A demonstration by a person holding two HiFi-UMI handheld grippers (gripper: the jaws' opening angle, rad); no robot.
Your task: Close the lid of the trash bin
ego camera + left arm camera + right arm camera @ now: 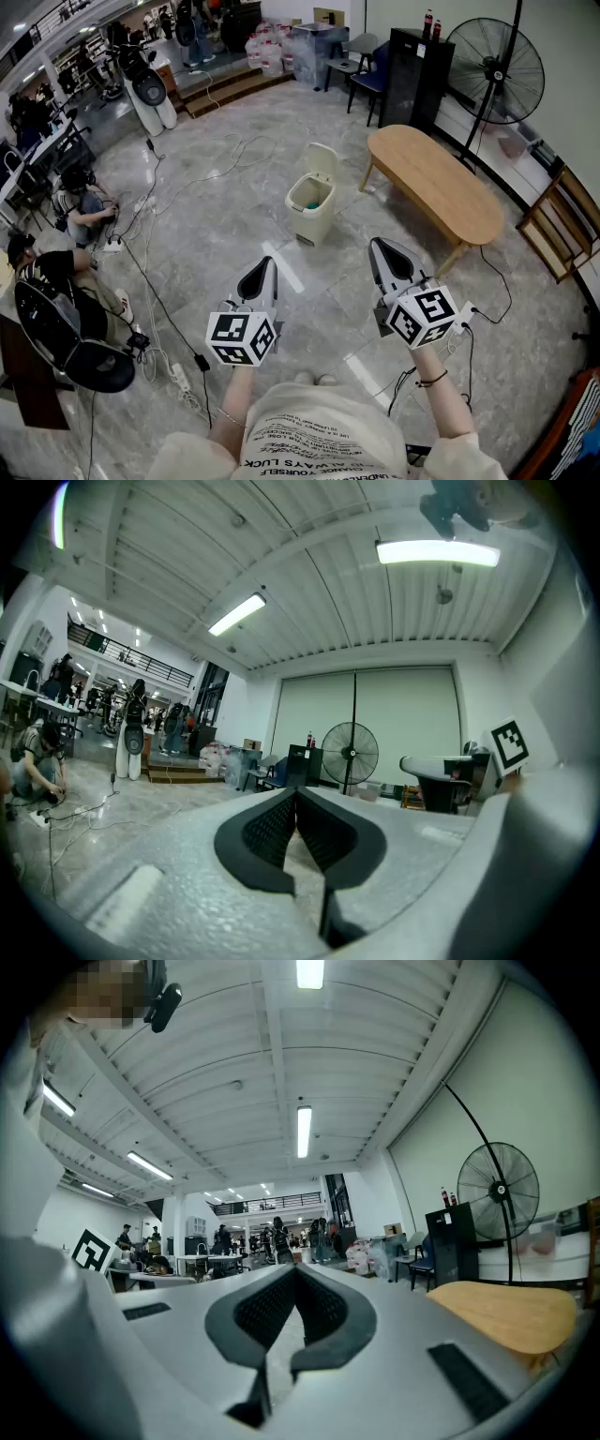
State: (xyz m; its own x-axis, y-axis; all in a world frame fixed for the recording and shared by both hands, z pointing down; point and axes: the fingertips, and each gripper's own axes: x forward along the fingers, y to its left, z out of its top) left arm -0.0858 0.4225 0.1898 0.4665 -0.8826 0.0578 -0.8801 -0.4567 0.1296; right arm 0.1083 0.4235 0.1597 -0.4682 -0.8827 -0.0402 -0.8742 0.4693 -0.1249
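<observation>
Trash bin, cream and square, stands on the grey stone floor in the head view, well ahead of both grippers and near the left end of the long wooden table. Its lid is up, leaning back on the far side. The mouth is open, with something green inside. The left gripper and the right gripper are held level, side by side over the floor in the lower part of the view. Their tips aim toward the bin and are well apart from it. A white strip on the floor lies between them. A standing fan rises beyond the table.

In the left gripper view the two black ribbed pads meet at their tips, so the jaws are together with nothing between them. Beyond them are the fan, a dark cabinet and, at the left, a crouching person. The right gripper shows at the right edge.

In the right gripper view the jaws are likewise pressed together and hold nothing. The wooden table lies at the right with the fan above it, and the left gripper's marker cube shows at the left edge.
</observation>
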